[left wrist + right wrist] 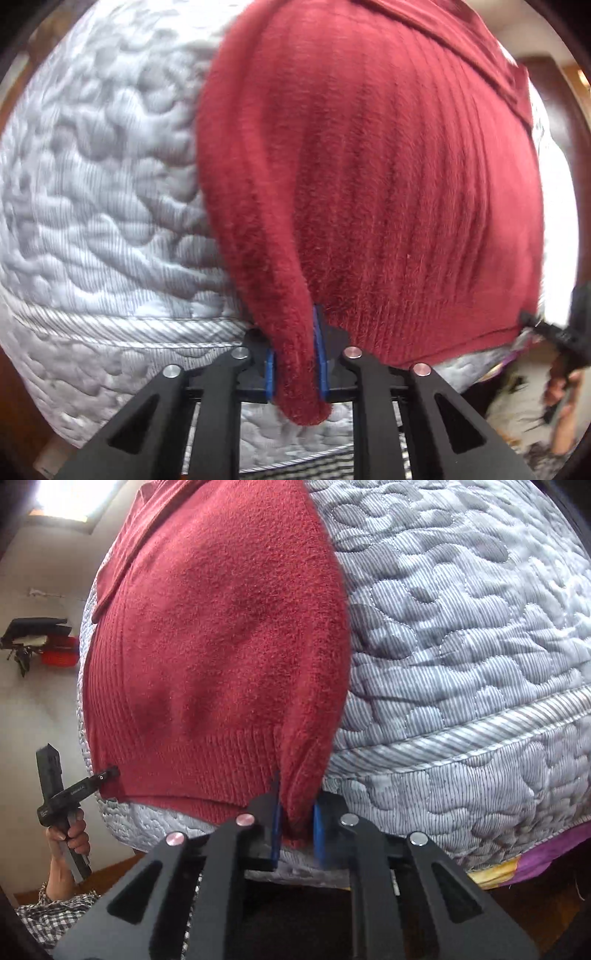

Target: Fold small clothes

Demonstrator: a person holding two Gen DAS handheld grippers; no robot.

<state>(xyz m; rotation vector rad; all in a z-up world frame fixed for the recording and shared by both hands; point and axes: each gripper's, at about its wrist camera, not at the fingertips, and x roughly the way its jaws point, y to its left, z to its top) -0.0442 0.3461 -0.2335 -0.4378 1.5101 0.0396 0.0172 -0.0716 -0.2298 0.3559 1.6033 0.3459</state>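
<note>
Blue pads line the fingers of both grippers, and each pair is clamped on a corner of the same dark red knitted sweater [388,184]. In the left wrist view, the left gripper [296,363] has its jaws drawn in close, with a thick rolled fold of the red knit squeezed between the pads; the fold runs up and away from the fingers, and a rounded end of it bulges out on the near side, below the pads. In the right wrist view, the right gripper [297,834] is likewise clenched on the garment, pinching a bunched corner beside the ribbed hem, the cloth filling the narrow gap between its pads.

The sweater lies spread on a grey-and-white quilted mattress [92,177], its ribbed hem along the near edge of the bed and its body stretching to the far side. The knit is fuzzy, with fine vertical ribs, and lies mostly flat between the two held corners; a band of the same red cloth crosses its far part diagonally.

At the left of the right wrist view, the left gripper shows from outside, its tip touching the hem corner, with the person's hand [68,836] round the handle and a checked sleeve [55,912] below it.
</note>
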